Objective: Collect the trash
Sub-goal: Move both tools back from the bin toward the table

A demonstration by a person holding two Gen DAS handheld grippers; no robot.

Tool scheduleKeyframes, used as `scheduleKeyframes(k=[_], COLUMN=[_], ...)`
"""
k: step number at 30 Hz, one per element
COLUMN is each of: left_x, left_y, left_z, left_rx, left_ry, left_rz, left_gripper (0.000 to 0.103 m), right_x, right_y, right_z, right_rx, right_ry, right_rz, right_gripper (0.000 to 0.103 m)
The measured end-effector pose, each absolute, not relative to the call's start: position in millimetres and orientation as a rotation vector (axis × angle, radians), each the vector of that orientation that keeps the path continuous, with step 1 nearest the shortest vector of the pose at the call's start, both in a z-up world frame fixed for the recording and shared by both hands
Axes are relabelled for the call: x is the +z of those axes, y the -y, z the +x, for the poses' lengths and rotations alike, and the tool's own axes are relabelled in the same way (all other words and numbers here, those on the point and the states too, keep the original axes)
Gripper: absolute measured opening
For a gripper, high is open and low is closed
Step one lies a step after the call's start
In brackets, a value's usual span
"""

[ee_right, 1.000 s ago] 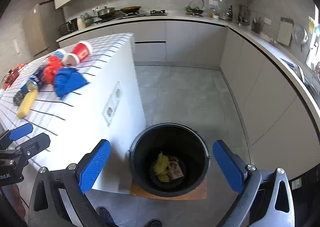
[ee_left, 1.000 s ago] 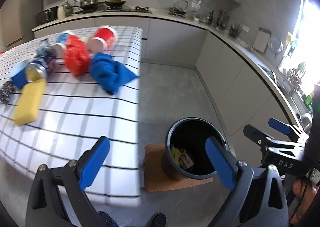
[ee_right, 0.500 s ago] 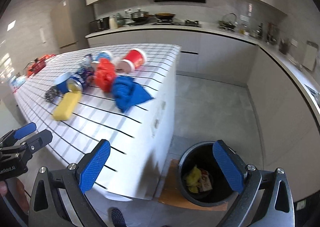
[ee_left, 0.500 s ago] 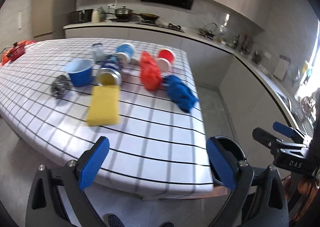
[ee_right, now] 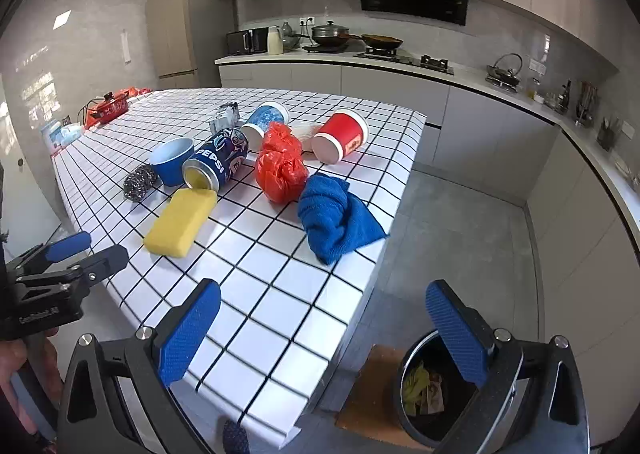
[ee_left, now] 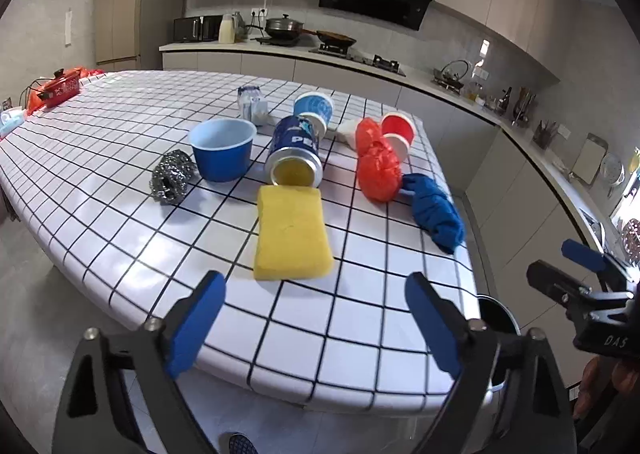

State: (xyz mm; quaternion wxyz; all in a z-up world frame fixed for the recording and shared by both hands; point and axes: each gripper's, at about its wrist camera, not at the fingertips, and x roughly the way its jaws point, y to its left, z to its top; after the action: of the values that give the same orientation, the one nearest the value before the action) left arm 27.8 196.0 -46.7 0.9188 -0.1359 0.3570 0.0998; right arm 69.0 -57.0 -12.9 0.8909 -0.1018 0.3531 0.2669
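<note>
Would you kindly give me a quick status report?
Left tongs closing, empty; right tongs open, empty. Pepsi can, red bag on table. Bin below. Path clear.

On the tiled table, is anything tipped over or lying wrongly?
Yes. The blue Pepsi can, the red paper cup and the blue-patterned paper cup lie on their sides; the blue plastic bowl stands upright.

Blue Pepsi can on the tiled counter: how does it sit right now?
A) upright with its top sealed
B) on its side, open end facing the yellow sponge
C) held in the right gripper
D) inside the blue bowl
B: the blue Pepsi can lies on its side on the white tiled counter, its open end next to the yellow rectangular sponge, apart from both grippers.
</note>
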Motion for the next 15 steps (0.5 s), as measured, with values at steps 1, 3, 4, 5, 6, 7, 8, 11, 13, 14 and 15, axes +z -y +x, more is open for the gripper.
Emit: scheduleKeyframes(k=[1, 3, 4, 5, 6, 7, 8, 11, 13, 14, 15], left_x=[-51.7, -57.9, -60.7, -64.5, -67.6, -70.5, -72.5, -81.4, -86.8, -89.7, -92.2], left_y=[-199.5, -204.1, -206.3, -209.4, -211.5, -213.8, -214.3, -218.1, -219.8, -220.5, -222.9], left_z=[34.5, 43.5, 47.4, 52.9, 57.2, 61.3, 64.7, 77.8, 85.3, 89.2, 92.5], left_rx=[0.207, 0.216, 0.224, 0.235, 0.235, 0.242, 0.246, 0.255, 0.259, 0.261, 0.260], left_ry=[-0.744, -0.756, -0.758, -0.768, -0.774, -0.778, -0.782, -0.802, -0.813, -0.819, -0.824], left_rz=[-0.281, -0.292, -0.292, -0.293, -0.299, -0.302, -0.300, -0.301, -0.301, -0.300, -0.301], left_gripper=[0.087, 0.084, 0.084, 0.084, 0.084, 0.084, 0.084, 0.084, 0.084, 0.083, 0.080], right_x=[-14.4, -18.6, -20.8, -23.5, -26.9, -28.8, -30.9, -40.1, -47.3, -50.7, -55.3], right_y=[55.0, 49.8, 47.4, 44.9, 41.5, 39.2, 37.1, 29.1, 23.7, 21.1, 18.0], right_z=[72.1, 82.5, 88.3, 94.7, 101.6, 106.5, 111.5, 127.5, 138.0, 142.4, 148.3], right_rx=[0.556, 0.557, 0.556, 0.557, 0.556, 0.556, 0.557, 0.555, 0.555, 0.555, 0.556], right_ry=[-0.736, -0.746, -0.749, -0.755, -0.762, -0.766, -0.771, -0.790, -0.805, -0.811, -0.820], right_rz=[-0.212, -0.214, -0.218, -0.220, -0.221, -0.223, -0.225, -0.231, -0.237, -0.239, -0.242], right_gripper=[0.103, 0.103, 0.103, 0.103, 0.103, 0.103, 0.103, 0.100, 0.098, 0.097, 0.096])
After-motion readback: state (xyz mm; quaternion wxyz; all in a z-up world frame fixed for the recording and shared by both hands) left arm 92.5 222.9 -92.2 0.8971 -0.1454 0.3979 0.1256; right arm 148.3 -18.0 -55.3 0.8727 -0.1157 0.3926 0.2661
